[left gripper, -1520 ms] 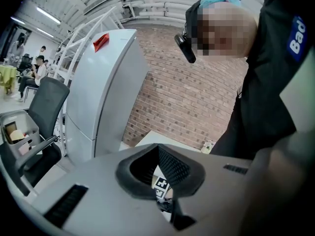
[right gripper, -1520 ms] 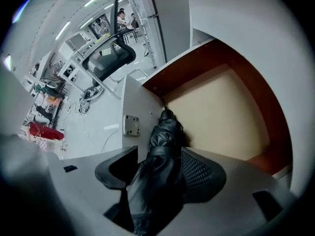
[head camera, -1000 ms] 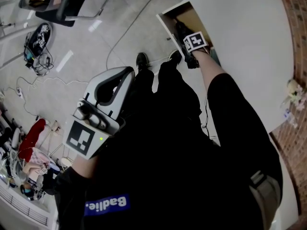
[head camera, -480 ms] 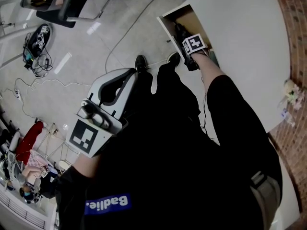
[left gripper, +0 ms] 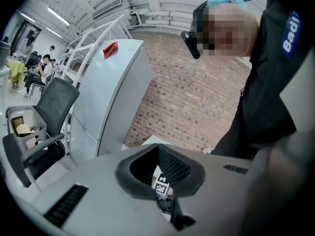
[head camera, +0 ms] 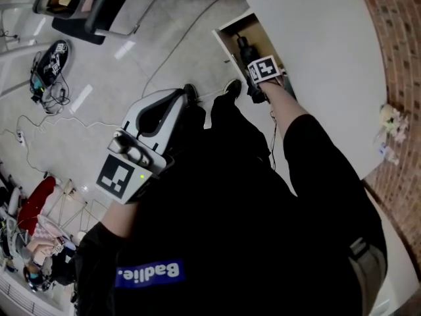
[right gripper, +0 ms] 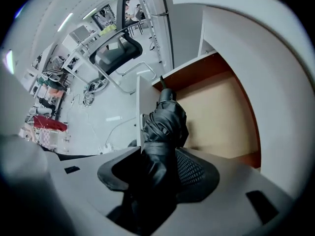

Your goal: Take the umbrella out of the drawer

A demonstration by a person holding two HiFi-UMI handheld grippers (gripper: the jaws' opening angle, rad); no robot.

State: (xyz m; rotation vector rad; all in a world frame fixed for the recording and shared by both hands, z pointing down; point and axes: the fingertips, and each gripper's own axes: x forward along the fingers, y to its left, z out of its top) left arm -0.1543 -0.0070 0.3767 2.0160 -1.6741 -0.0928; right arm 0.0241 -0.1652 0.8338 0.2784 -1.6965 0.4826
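In the right gripper view a black folded umbrella (right gripper: 165, 127) stands between the jaws of my right gripper (right gripper: 157, 168). The jaws have just been closing and now press on it, holding it above the open drawer (right gripper: 224, 107), whose wooden bottom is bare. In the head view the right gripper (head camera: 248, 56) points down at the drawer (head camera: 231, 28) under the white tabletop (head camera: 322, 51), and the umbrella (head camera: 241, 43) shows as a dark shape beyond it. My left gripper (head camera: 168, 105) hangs over the floor by my legs, open and holding nothing (left gripper: 160, 168).
A black office chair (head camera: 99, 5) stands at the far left, with a coil of cables (head camera: 49, 58) on the floor. A brick wall (head camera: 401, 38) runs along the right. A tall white cabinet (left gripper: 110, 92) shows in the left gripper view. My shoes (head camera: 231, 85) are by the drawer front.
The right gripper has risen with the umbrella out of the drawer. The left gripper has lifted a little.
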